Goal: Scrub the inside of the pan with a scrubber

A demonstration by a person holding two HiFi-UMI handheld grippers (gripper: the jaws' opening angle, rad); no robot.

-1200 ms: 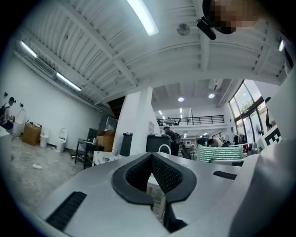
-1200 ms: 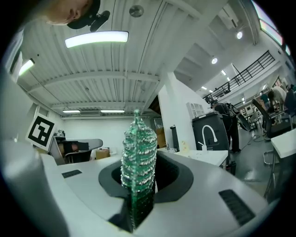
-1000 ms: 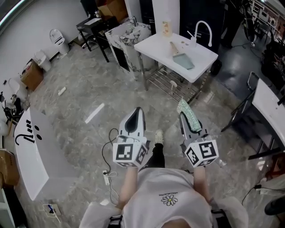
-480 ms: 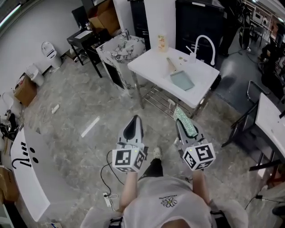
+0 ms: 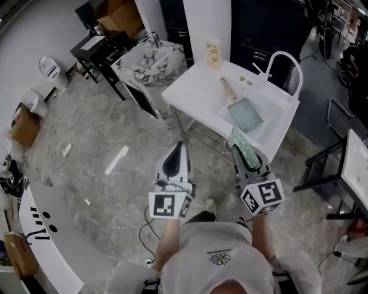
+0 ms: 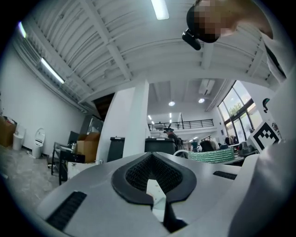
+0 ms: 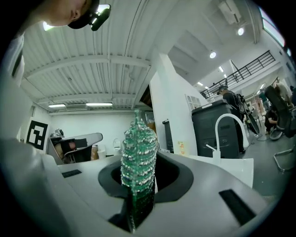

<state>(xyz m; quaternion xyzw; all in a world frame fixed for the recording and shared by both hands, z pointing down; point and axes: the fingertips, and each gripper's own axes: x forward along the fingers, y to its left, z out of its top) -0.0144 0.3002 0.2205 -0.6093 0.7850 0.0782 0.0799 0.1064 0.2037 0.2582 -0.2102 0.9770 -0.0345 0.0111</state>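
Open grey floor [image 5: 86,143] runs up to the white table [image 5: 195,86], pan [image 5: 246,113] near its front edge. Left tool [image 5: 177,146] clenched on nothing; right tool [image 5: 238,155] clamps the green scrubber [image 5: 237,138].

Grey stone-pattern floor [image 5: 86,132]. White table [image 5: 195,95] at one o'clock, with a curved tap [image 5: 282,54] at its far edge. Black desk [image 5: 86,50] and cardboard boxes [image 5: 118,17] at eleven o'clock. Ribbed white ceiling [image 6: 101,41] with strip lights [image 6: 160,8].
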